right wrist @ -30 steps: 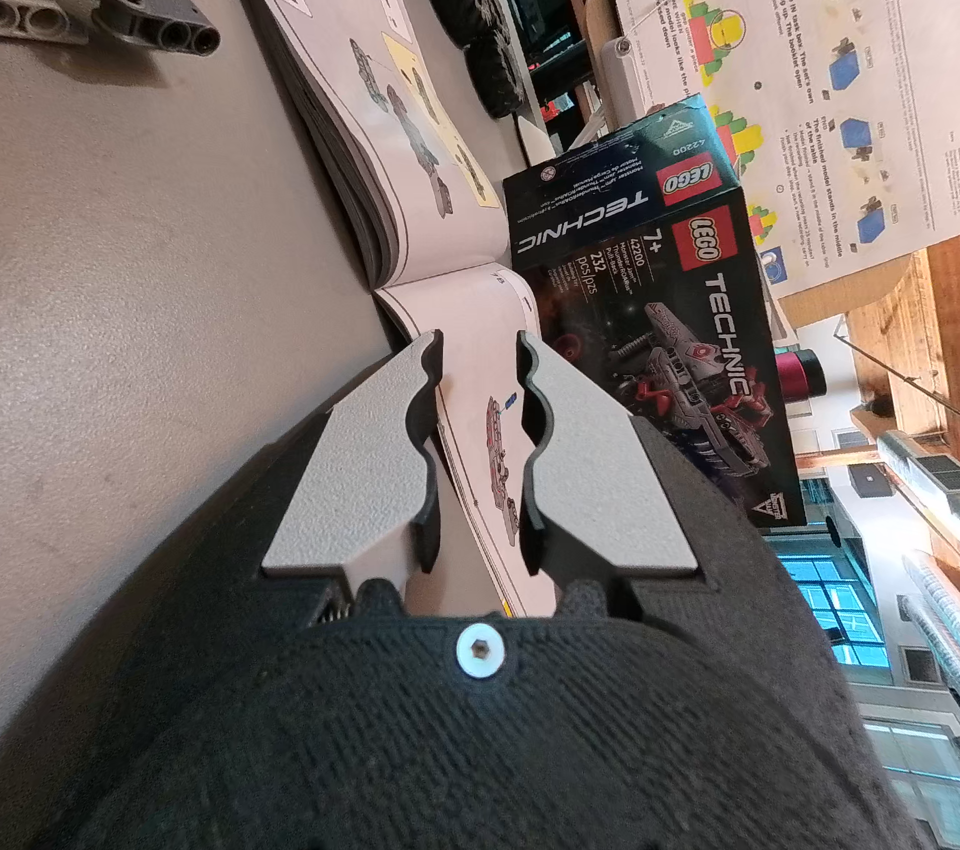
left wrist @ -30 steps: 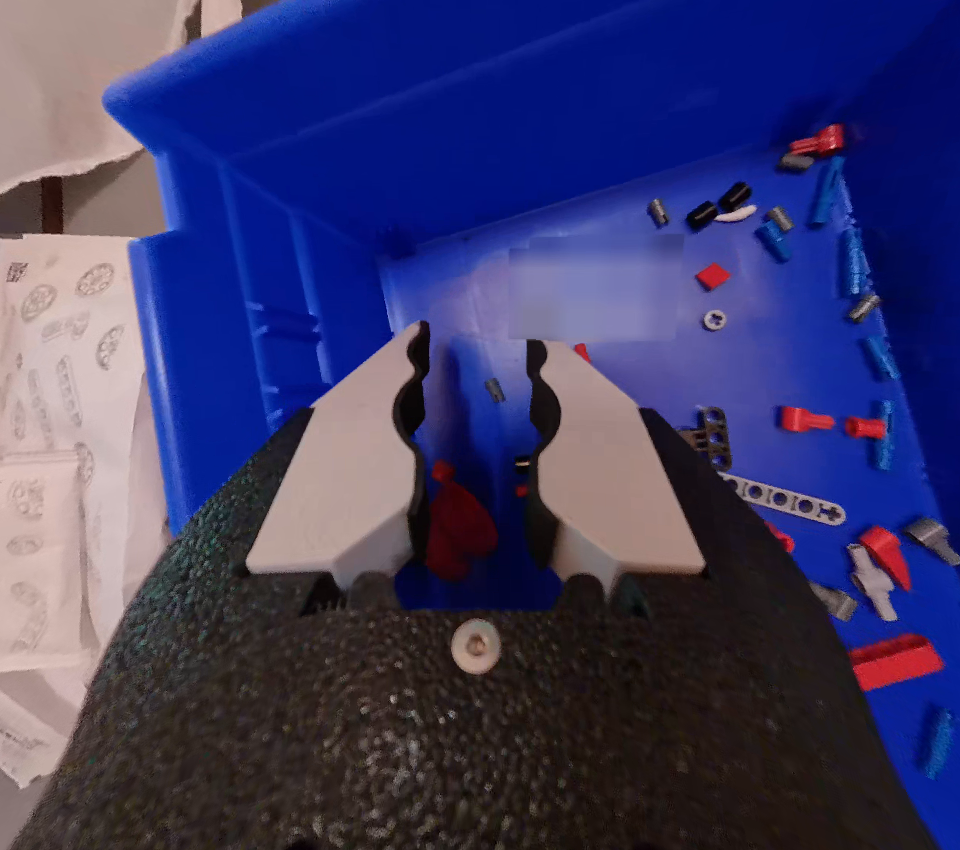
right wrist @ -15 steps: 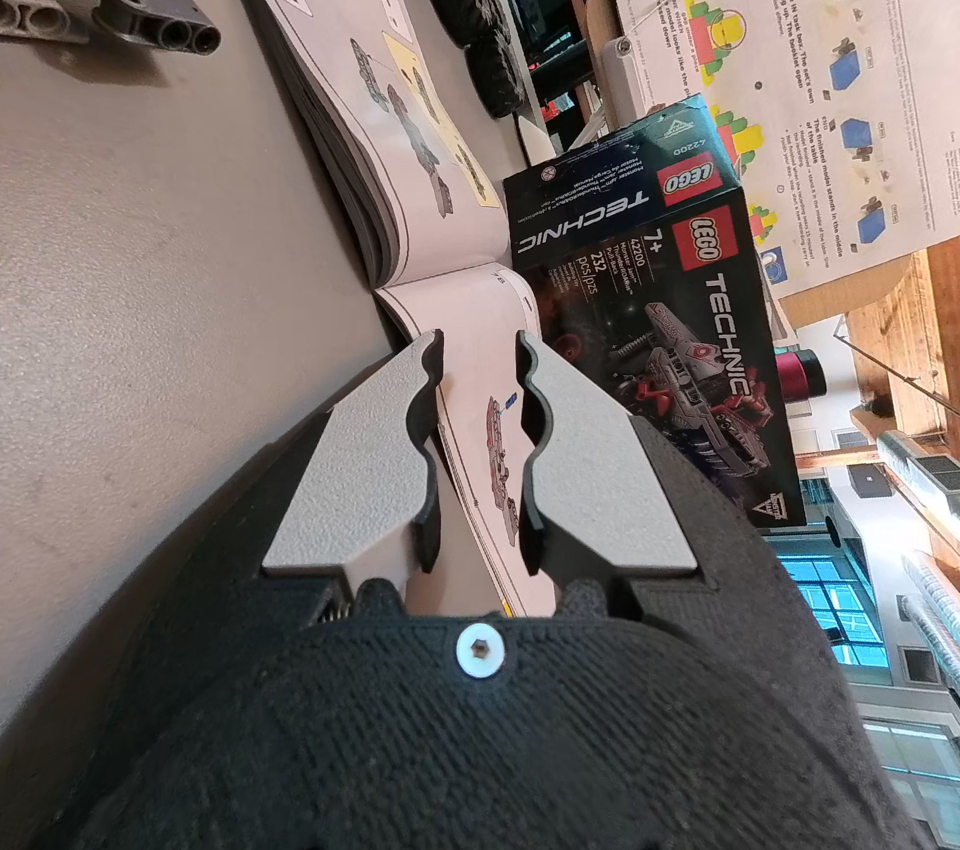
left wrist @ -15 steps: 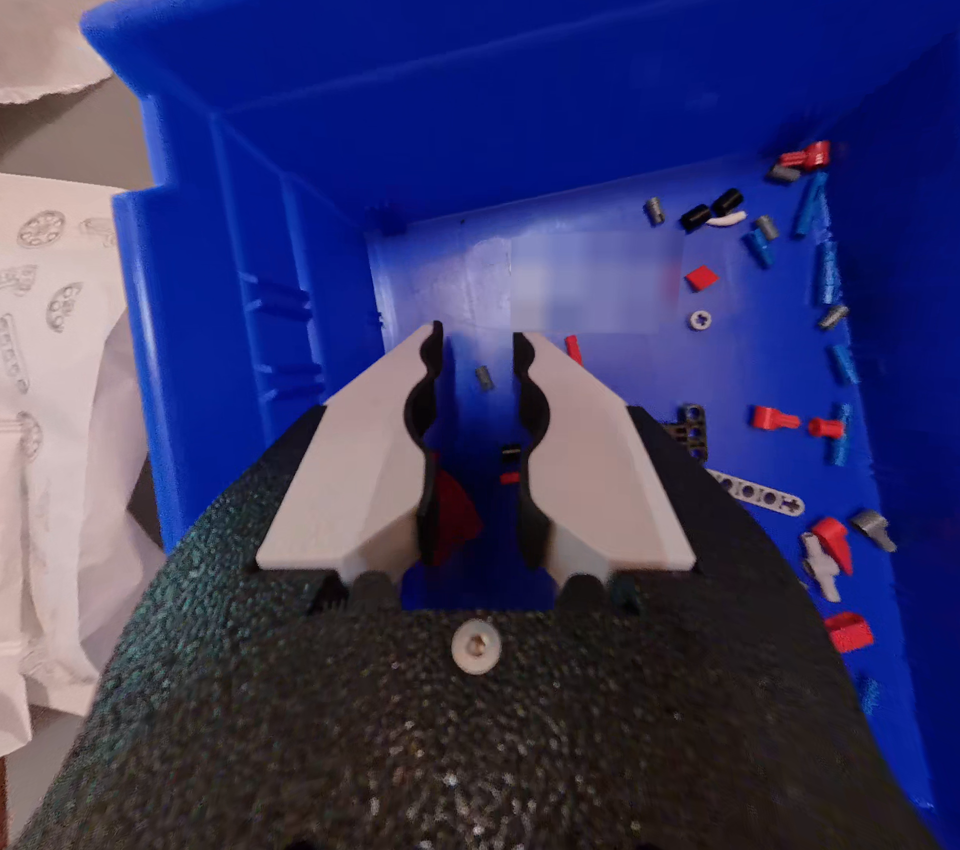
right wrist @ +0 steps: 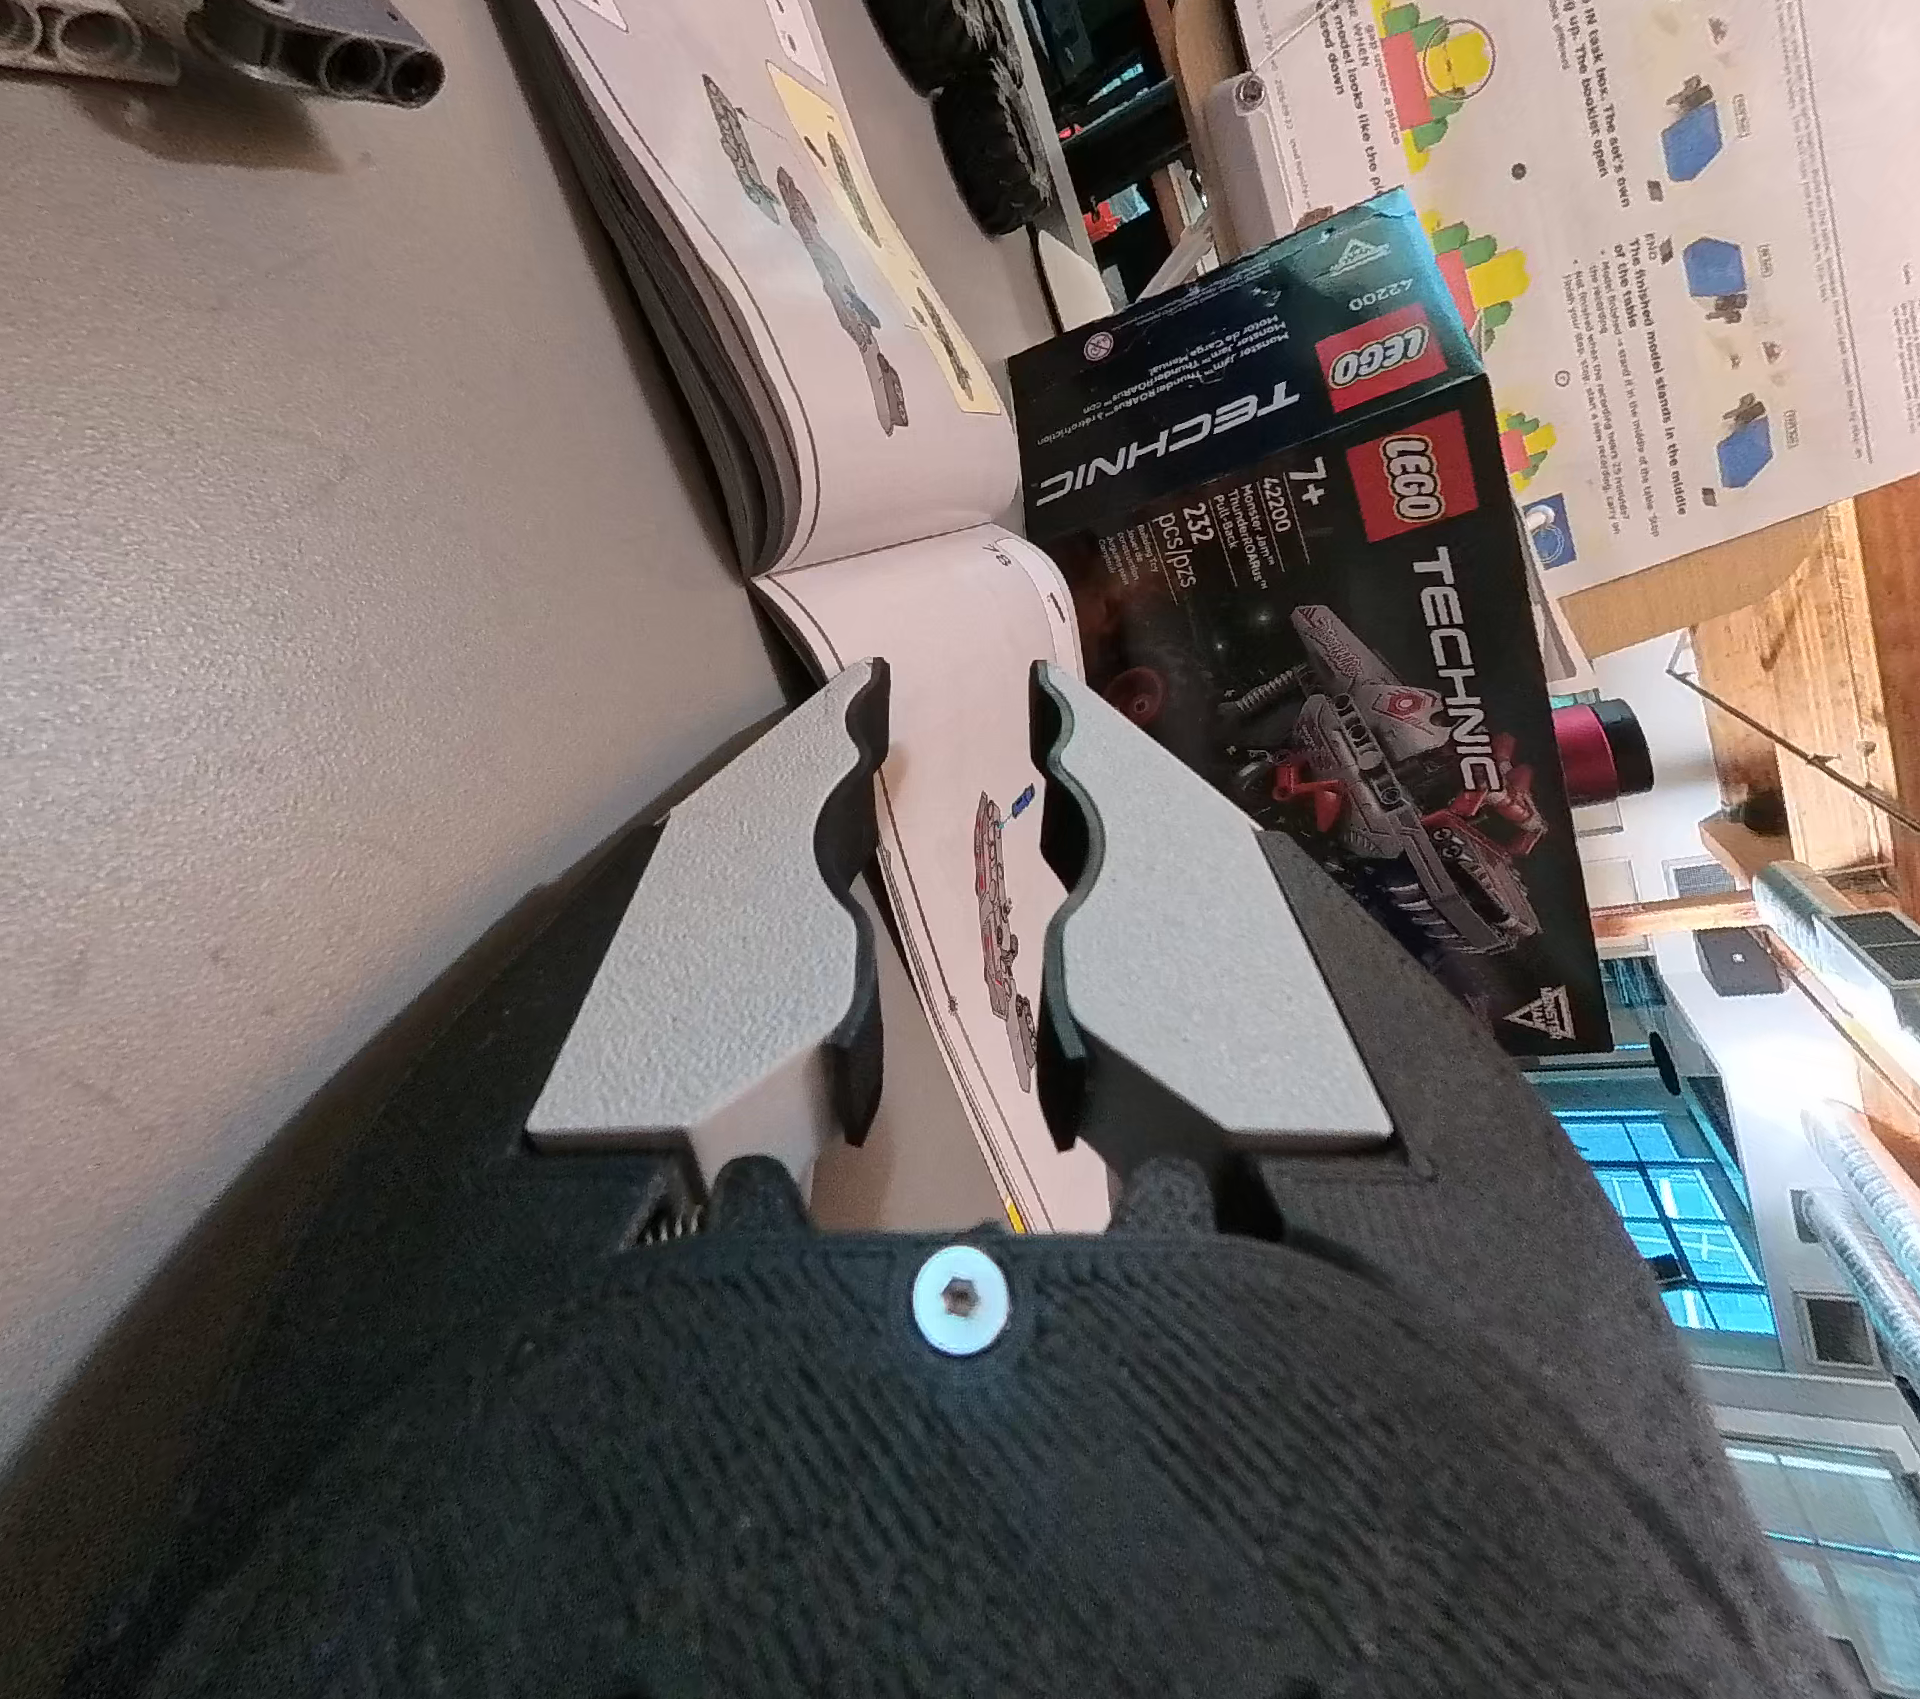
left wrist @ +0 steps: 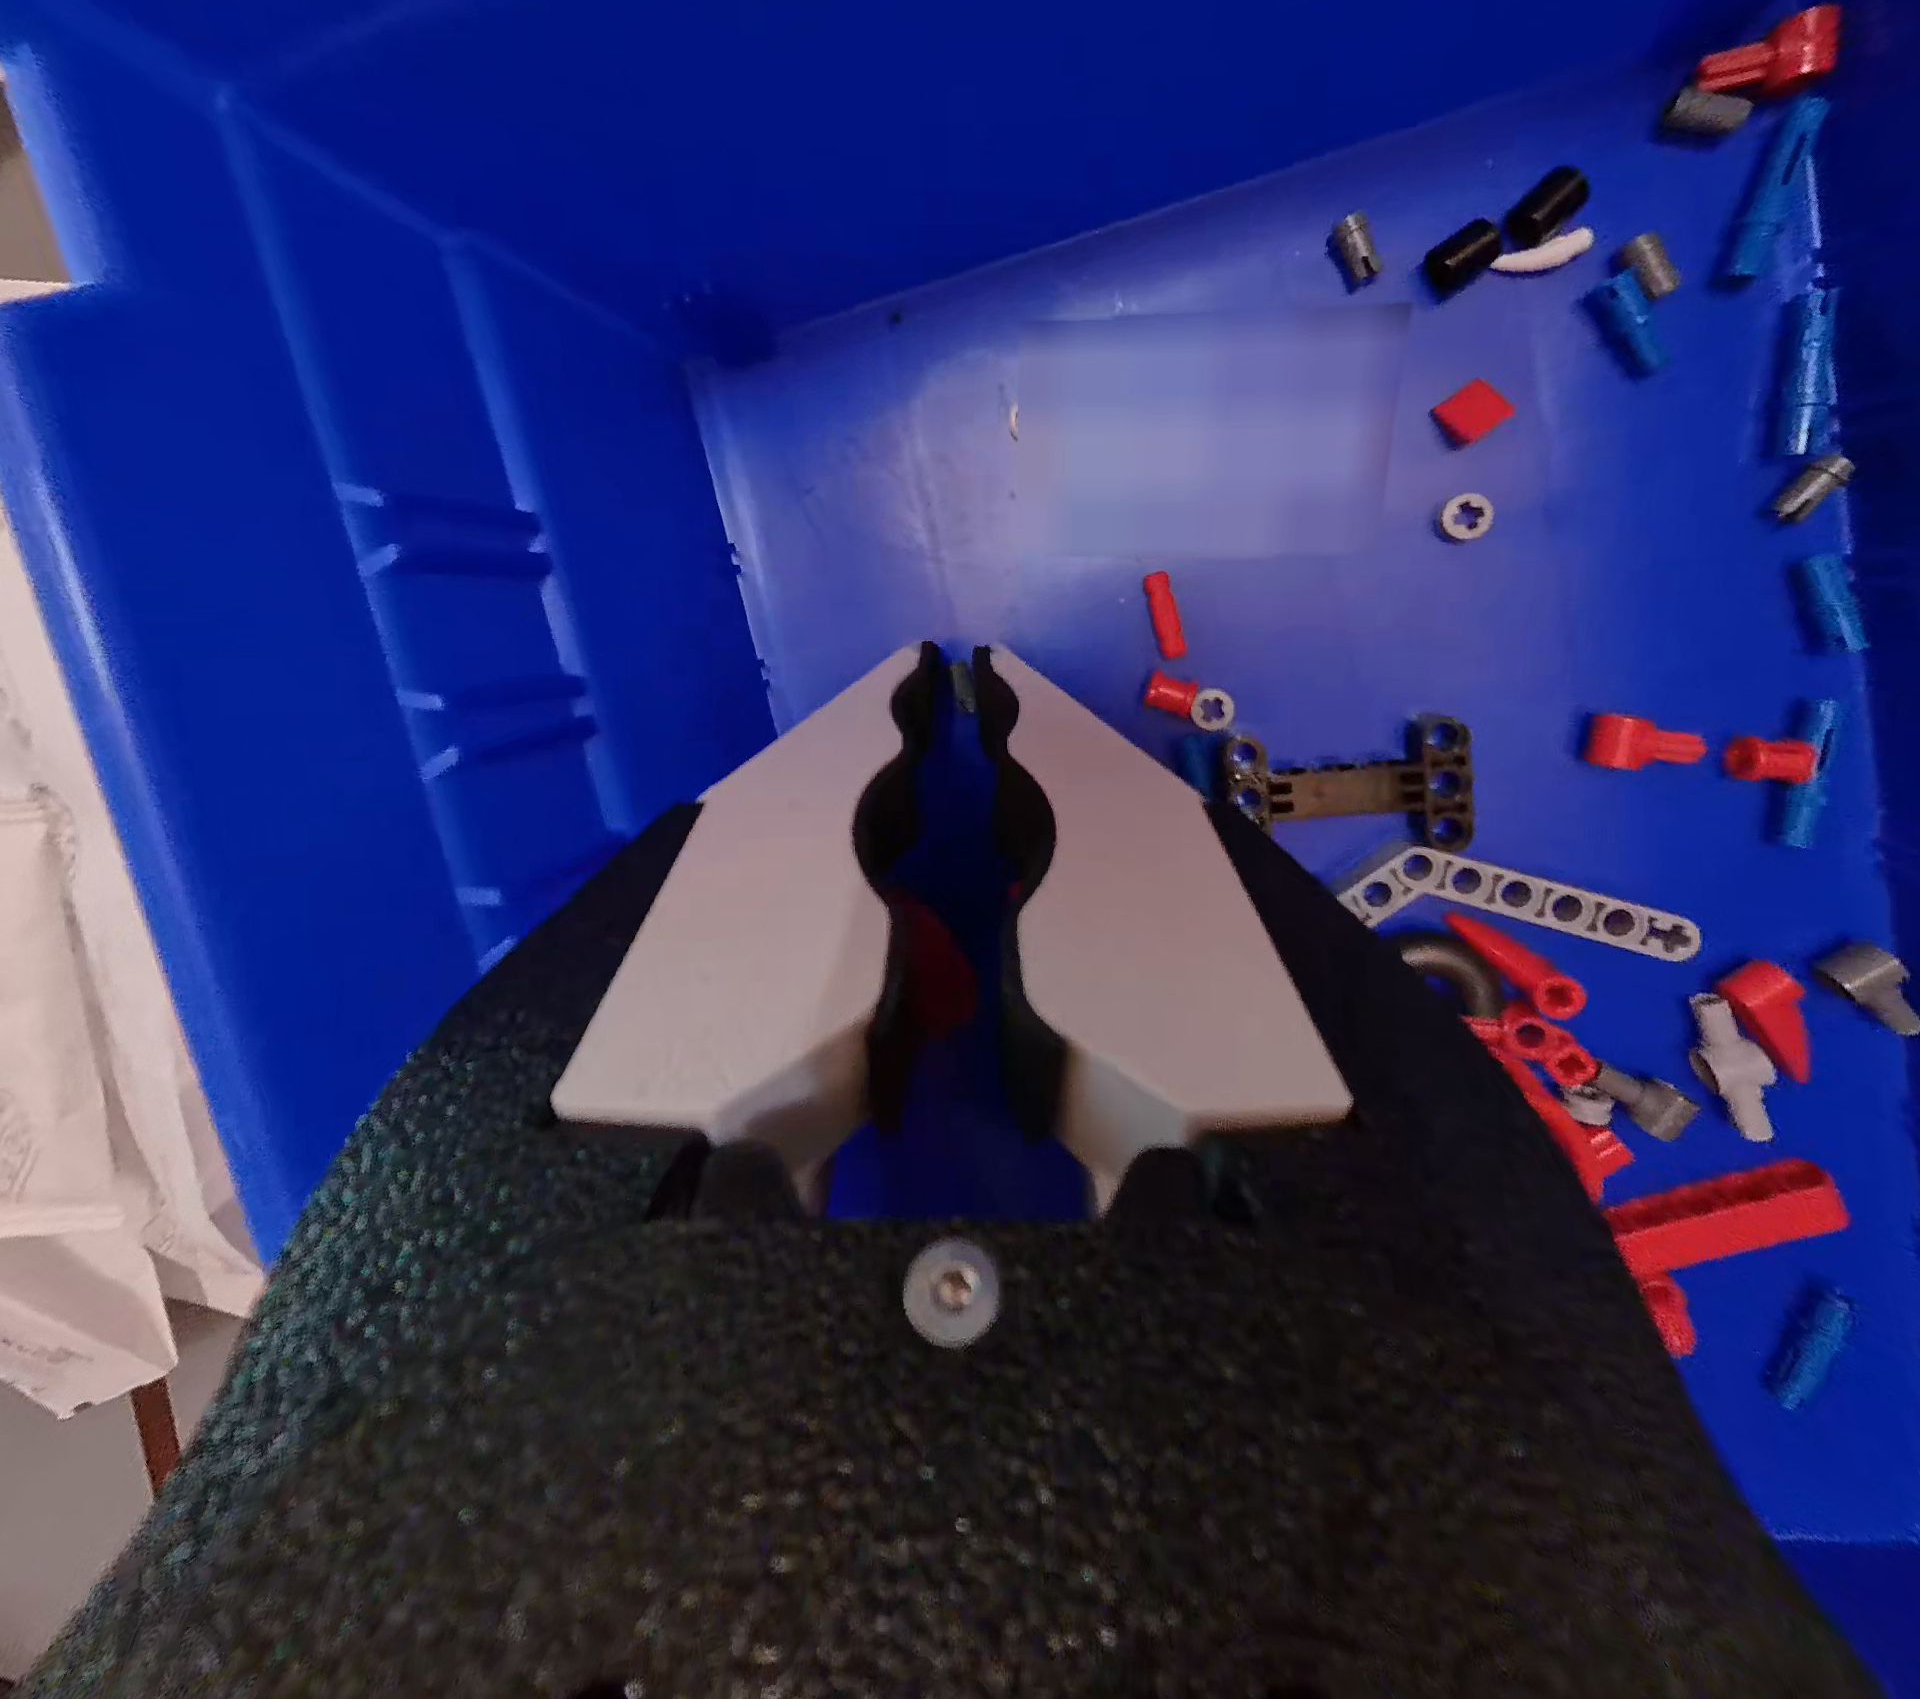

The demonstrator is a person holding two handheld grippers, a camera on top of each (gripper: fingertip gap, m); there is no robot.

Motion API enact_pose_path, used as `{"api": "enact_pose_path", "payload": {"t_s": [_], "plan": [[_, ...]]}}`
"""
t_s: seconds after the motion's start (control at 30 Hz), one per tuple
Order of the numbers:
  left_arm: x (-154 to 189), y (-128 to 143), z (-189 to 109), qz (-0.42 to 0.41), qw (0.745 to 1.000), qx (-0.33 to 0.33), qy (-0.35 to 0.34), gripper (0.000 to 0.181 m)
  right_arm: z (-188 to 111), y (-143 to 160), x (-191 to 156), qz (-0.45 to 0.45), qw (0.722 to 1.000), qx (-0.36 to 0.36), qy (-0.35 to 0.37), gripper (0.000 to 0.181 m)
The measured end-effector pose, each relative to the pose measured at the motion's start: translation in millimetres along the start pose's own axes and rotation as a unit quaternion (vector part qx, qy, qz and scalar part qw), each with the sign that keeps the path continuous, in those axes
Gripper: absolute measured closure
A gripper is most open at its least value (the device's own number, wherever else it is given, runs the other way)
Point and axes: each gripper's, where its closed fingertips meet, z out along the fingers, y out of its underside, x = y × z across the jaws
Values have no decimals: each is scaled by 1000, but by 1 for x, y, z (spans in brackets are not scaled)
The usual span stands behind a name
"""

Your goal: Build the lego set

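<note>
In the left wrist view my left gripper reaches down into a blue bin. Its tips are closed on a small grey pin near the bin's far left corner. A red piece lies on the bin floor under the jaws. In the right wrist view my right gripper is open and empty. It lies tilted just above the grey table and points at the open instruction booklet. A small grey part-built assembly lies at the upper left.
Several loose red, blue, grey and black pieces lie on the bin floor to the right, among them a grey angled beam and a dark frame piece. A dark set box, black tyres and a poster board stand beyond the booklet. Tip to tip, the grippers are about 45 cm apart.
My left gripper has moved deeper into the bin toward the small grey pin, and its jaws have narrowed from open to closed around it. The right gripper has not moved.
</note>
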Motion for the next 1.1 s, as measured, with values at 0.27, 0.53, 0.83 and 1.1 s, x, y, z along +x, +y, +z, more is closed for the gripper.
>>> {"api": "enact_pose_path", "payload": {"t_s": [0.27,0.53,0.83,1.1], "plan": [[-5,-3,-13,5,1000,9,-17,165,0,0,0,0,1000,0,0,156],[-1,6,-5,30,999,-16,-20,163,0,0,0,-1,1000,-1,0,157],[9,-5,-21,81,996,18,14,179,0,0,1,0,1000,-1,0,157],[152,0,-207,257,864,207,379,180,0,0,1,-1,1000,-1,0,157]]}}
